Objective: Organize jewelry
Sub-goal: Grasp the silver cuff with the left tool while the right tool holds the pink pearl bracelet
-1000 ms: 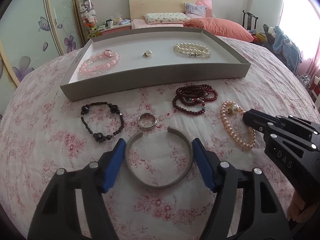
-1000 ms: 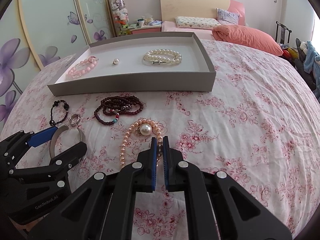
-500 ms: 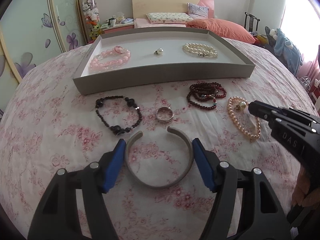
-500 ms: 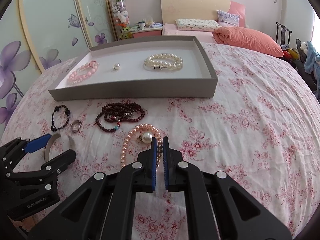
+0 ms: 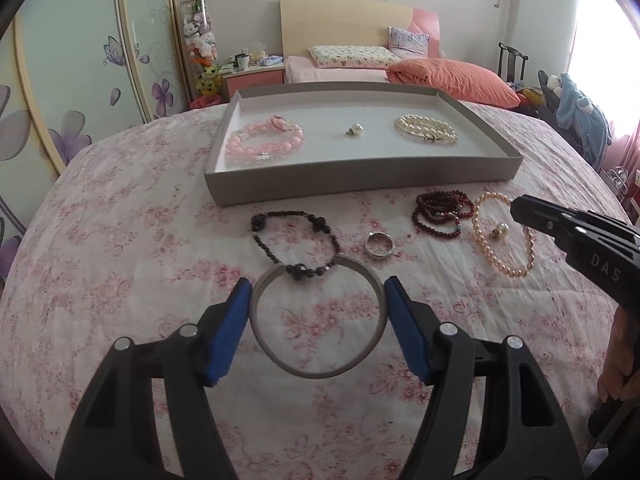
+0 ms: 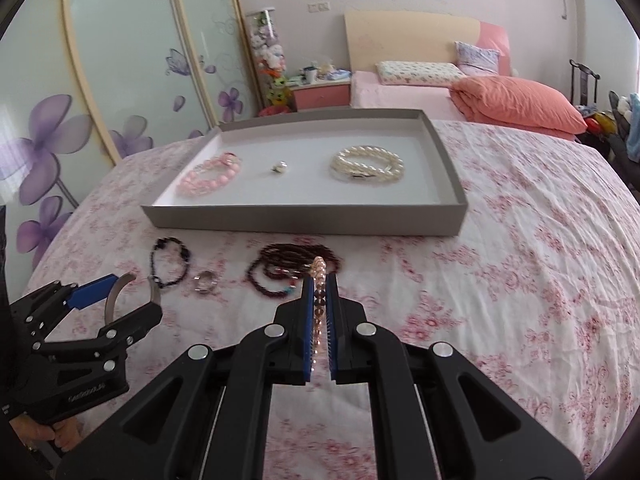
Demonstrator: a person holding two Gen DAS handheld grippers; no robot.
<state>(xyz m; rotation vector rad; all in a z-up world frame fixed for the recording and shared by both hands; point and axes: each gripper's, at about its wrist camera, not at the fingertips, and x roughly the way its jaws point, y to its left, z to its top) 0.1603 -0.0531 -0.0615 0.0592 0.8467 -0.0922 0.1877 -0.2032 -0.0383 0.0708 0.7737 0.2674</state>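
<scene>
Flowery pink bedding covers the bed (image 5: 120, 280) where everything lies. Left tongs (image 5: 318, 320) grip a silver bangle (image 5: 318, 364) by its two sides, lifted a little. Just past them lie a black bead bracelet (image 5: 294, 240) and a small ring (image 5: 379, 245). Right tongs (image 6: 319, 320) are clenched on a peach pearl bracelet (image 6: 319, 276), which stands up between the blue pads. Dark red beads (image 6: 280, 270) lie just beyond. Farther ahead sits a grey tray (image 6: 304, 222) with pink beads (image 6: 210, 176), one pearl (image 6: 280, 167) and white pearls (image 6: 366, 166) inside.
</scene>
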